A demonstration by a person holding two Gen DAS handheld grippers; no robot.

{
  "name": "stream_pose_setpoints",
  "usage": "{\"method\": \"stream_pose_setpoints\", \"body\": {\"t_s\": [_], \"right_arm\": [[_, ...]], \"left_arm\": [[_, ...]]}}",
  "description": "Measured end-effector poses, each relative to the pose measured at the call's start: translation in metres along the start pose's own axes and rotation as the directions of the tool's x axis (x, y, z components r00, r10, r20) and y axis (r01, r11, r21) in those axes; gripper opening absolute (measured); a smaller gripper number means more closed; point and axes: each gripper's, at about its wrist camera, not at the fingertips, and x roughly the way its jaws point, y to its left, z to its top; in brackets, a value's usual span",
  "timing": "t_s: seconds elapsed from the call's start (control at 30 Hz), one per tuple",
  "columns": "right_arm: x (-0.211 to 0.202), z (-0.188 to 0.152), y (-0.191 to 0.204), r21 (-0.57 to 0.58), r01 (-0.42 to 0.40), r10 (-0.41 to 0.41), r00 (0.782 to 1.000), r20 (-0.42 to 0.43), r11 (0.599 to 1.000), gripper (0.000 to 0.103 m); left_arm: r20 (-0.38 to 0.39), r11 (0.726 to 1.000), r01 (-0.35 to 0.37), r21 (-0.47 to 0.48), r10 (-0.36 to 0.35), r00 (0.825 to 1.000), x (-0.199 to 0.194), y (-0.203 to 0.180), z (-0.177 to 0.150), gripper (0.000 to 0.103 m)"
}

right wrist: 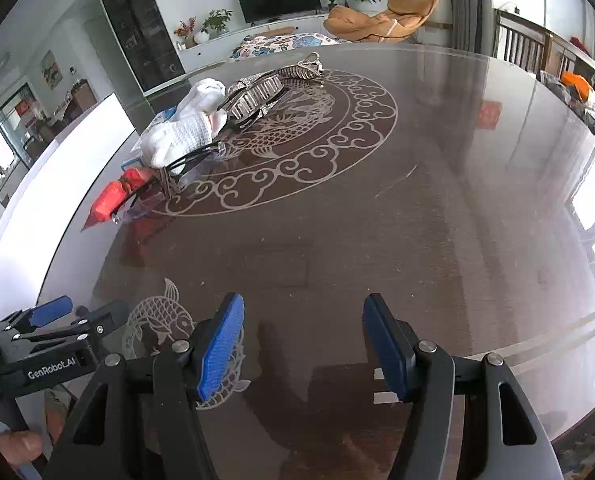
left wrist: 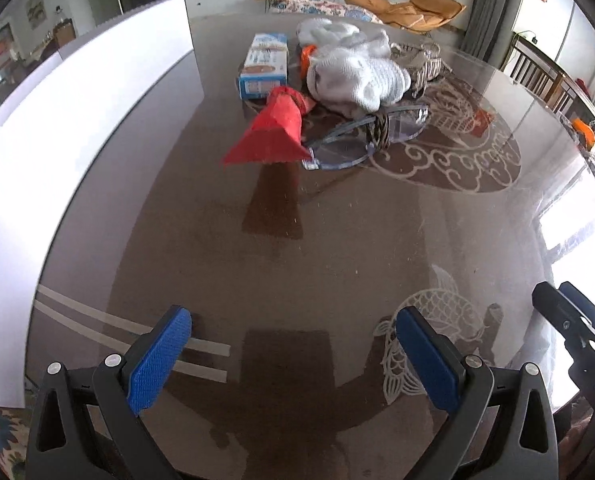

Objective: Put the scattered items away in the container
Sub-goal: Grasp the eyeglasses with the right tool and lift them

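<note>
Left gripper (left wrist: 293, 356) and right gripper (right wrist: 303, 346) hover low over the near edge of the dark glossy patterned surface (left wrist: 337, 240), jaws of both spread apart and empty. Well beyond them, a red paper packet (left wrist: 275, 134), white knitted cloth (left wrist: 357, 76) and blue-white carton (left wrist: 264, 66) cluster around a woven wire basket (right wrist: 257, 90).

Left tool (left wrist: 293, 354) gapes empty; right tool (right wrist: 303, 346) likewise.
</note>
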Motion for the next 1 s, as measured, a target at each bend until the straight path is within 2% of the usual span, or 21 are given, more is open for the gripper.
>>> {"method": "stream_pose_setpoints", "body": {"t_s": [0.23,0.37,0.5,0.77,0.83,0.93,1.0], "right_arm": [[0.001,-0.003,-0.005,0.013,-0.007,0.007,1.000,-0.002,1.000,0.064],[0.003,-0.004,0.000,-0.014,0.016,-0.016,1.000,0.003,1.000,0.064],[0.002,-0.009,0.005,-0.045,0.048,-0.046,0.999,0.024,0.998,0.064],[0.000,-0.014,0.005,-0.012,0.058,-0.058,0.996,0.065,0.998,0.064],[0.001,-0.013,0.008,-0.035,0.073,-0.071,0.996,0.058,0.997,0.064],[0.003,-0.012,0.013,-0.086,0.092,-0.089,0.995,0.040,0.992,0.065],[0.004,-0.008,0.013,-0.092,0.069,-0.069,0.998,0.010,0.993,0.065]], "left_arm": [[-0.011,1.000,-0.009,-0.001,0.009,1.000,0.000,-0.003,0.001,0.103],[-0.024,1.000,-0.005,-0.005,0.005,1.000,0.003,-0.003,0.005,0.103],[-0.030,1.000,-0.002,0.003,0.002,1.000,0.005,-0.003,0.006,0.103],[-0.056,1.000,0.000,0.012,0.000,0.998,0.007,-0.002,0.010,0.103],[-0.076,0.999,0.010,0.031,-0.008,0.997,0.006,-0.002,0.009,0.103],[-0.062,0.999,0.010,0.036,-0.008,0.998,0.005,0.001,0.008,0.103],[-0.047,0.999,0.010,0.038,-0.008,0.999,0.004,0.004,0.005,0.103]]}}
